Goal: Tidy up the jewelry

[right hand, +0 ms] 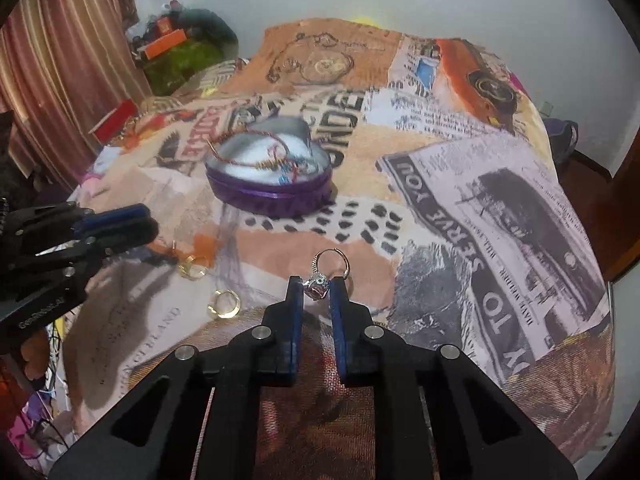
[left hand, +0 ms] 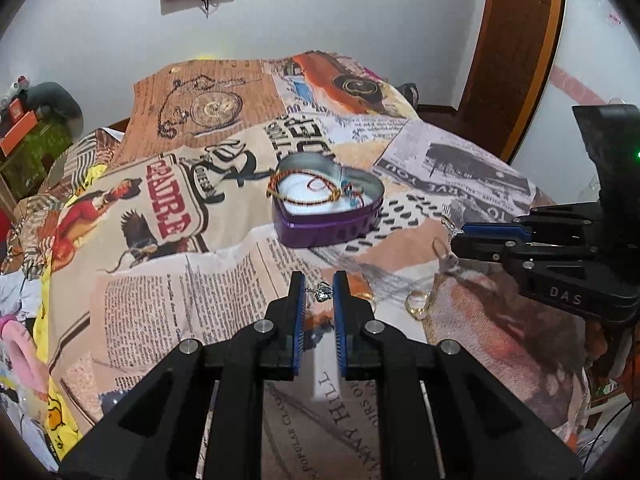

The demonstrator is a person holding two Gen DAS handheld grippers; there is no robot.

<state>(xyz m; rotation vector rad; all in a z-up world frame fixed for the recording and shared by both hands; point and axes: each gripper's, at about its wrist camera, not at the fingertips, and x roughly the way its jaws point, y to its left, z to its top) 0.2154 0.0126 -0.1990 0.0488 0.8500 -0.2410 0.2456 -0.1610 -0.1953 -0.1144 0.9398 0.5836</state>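
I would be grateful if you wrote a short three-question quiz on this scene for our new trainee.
1. Multiple choice: what does the right gripper hold? A) a ring with a stone; B) a wristwatch; C) a spoon.
2. True or false: the left gripper pinches a gold bangle.
3. Fill in: the beaded necklace lies in the open heart-shaped ____.

Key: 1. A. 2. False; it appears to pinch a small silver pendant. 3. tin.
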